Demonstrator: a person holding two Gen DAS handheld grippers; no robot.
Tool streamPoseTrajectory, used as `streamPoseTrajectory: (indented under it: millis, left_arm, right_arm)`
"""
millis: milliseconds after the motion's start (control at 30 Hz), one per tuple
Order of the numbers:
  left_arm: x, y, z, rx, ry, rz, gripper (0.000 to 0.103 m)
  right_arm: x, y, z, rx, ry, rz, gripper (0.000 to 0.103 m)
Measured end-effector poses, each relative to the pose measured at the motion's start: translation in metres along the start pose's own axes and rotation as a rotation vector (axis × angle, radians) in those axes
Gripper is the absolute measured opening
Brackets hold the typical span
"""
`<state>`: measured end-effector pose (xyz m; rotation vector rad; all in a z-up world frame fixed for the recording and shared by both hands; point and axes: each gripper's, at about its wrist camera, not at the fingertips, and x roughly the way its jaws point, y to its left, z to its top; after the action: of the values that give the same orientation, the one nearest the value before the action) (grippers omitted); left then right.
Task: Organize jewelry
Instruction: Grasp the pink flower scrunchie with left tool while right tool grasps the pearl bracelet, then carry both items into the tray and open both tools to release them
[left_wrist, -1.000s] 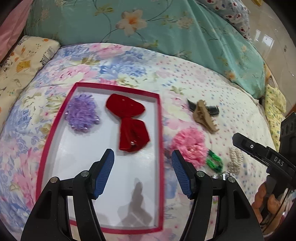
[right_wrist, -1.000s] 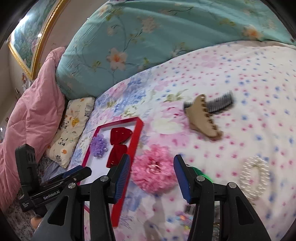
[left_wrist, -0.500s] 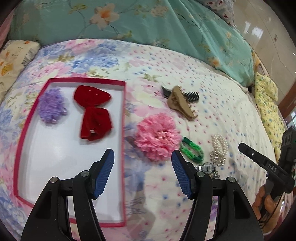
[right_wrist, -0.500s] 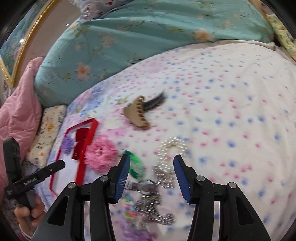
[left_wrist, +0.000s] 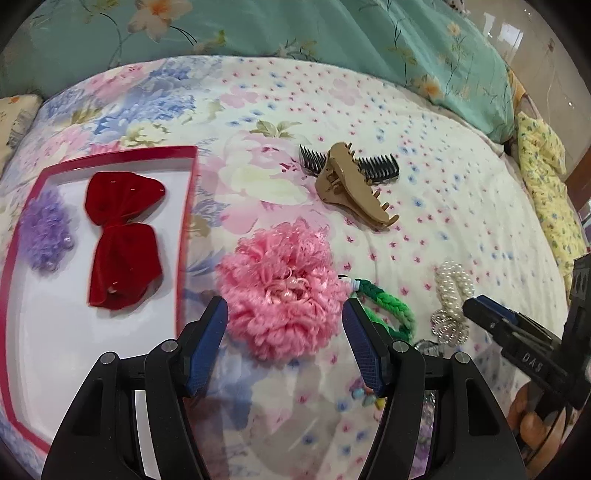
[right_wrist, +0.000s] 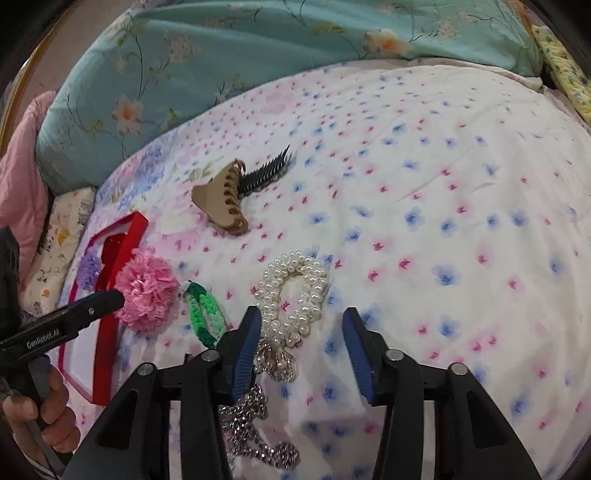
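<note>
A red-rimmed white tray lies on the bed at the left and holds a purple scrunchie and a red velvet bow. My left gripper is open, its jaws either side of a pink fluffy scrunchie, not touching it. A green braided band, a pearl bracelet, a tan claw clip and a black comb lie on the floral sheet. My right gripper is open just behind the pearl bracelet, above a silver chain.
A teal floral duvet is bunched along the far side. A pink quilt and a small patterned pillow lie at the left. Yellow bedding marks the right edge of the bed.
My left gripper has moved right from over the tray to the pink scrunchie and come closer to it. My right gripper has swung right from the scrunchie to the pearl bracelet.
</note>
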<state>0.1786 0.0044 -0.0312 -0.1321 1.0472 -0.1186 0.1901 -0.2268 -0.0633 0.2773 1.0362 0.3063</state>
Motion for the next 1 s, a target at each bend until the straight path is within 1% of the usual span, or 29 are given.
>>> streamPoseTrajectory:
  millis: [67, 100, 167, 200, 233, 267, 333, 467, 700, 1000]
  left_arm:
    - [0.009, -0.001, 0.0, 0.003, 0.013, 0.008, 0.063]
    - [0.015, -0.002, 0.0, 0.005, 0.025, 0.013, 0.061]
    - [0.025, -0.004, -0.002, 0.011, 0.044, 0.023, 0.051]
    - [0.029, -0.005, -0.003, 0.012, 0.05, 0.025, 0.037]
    - [0.032, -0.005, -0.005, 0.013, 0.056, 0.025, 0.029]
    - [0.034, -0.006, -0.006, 0.015, 0.055, 0.024, 0.027]
    - [0.031, -0.008, -0.009, 0.028, 0.042, 0.022, 0.021]
    - [0.017, -0.004, -0.014, 0.012, 0.022, -0.02, 0.017]
    - [-0.025, 0.004, -0.024, -0.015, -0.044, -0.069, 0.016]
    - [-0.067, 0.023, -0.035, -0.054, -0.109, -0.079, 0.016]
  right_arm:
    - [0.007, 0.003, -0.001, -0.016, 0.009, -0.018, 0.04]
    - [0.009, 0.004, -0.001, -0.023, 0.005, -0.022, 0.04]
    - [0.011, 0.005, -0.001, -0.032, 0.0, -0.034, 0.035]
    - [0.011, 0.005, 0.0, -0.038, -0.002, -0.036, 0.029]
    - [0.012, 0.006, 0.0, -0.045, -0.001, -0.041, 0.023]
    - [0.012, 0.006, -0.001, -0.054, -0.003, -0.049, 0.022]
    - [0.012, 0.008, -0.001, -0.057, -0.006, -0.044, 0.014]
    - [0.004, 0.009, 0.0, -0.047, -0.023, -0.019, 0.01]
    - [-0.017, 0.02, 0.002, -0.055, -0.059, 0.025, 0.01]
    - [-0.041, 0.052, 0.007, -0.086, -0.096, 0.109, 0.01]
